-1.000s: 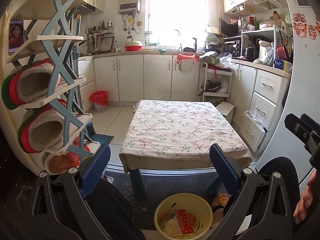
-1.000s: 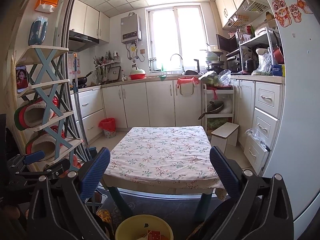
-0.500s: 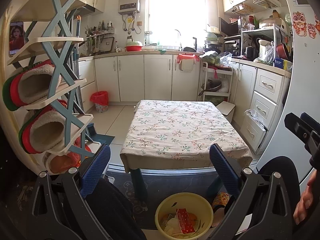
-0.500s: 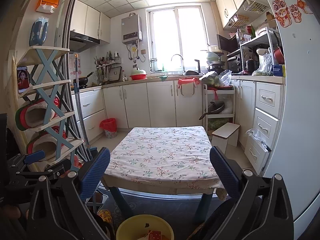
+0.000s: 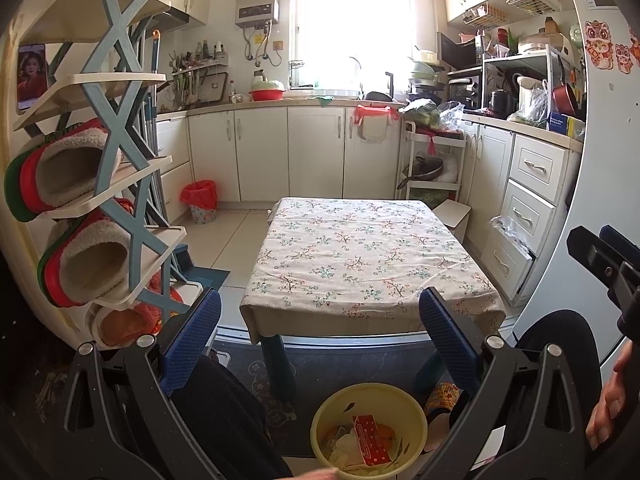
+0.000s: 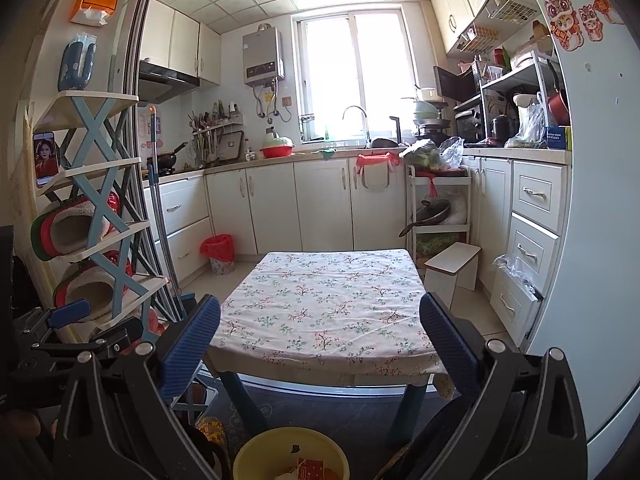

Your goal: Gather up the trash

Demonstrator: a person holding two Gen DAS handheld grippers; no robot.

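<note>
A yellow bin (image 5: pixel 370 426) stands on the floor below both grippers and holds a red carton (image 5: pixel 370 438) and pale scraps; its rim also shows in the right wrist view (image 6: pixel 290 454). The low table with a floral cloth (image 5: pixel 360 256) lies ahead, its top bare; it also shows in the right wrist view (image 6: pixel 324 304). My left gripper (image 5: pixel 320 320) is open and empty above the bin. My right gripper (image 6: pixel 320 320) is open and empty too, and shows at the right edge of the left wrist view (image 5: pixel 604 256).
A shoe rack with slippers (image 5: pixel 80 208) stands close on the left. A small red-lined bin (image 5: pixel 200 200) sits by the cabinets. A white stool (image 6: pixel 452 268) and drawers (image 5: pixel 528 208) are on the right. A dark mat (image 5: pixel 360 364) lies under the table's near legs.
Both views have shifted only slightly. Both grippers stay open and empty.
</note>
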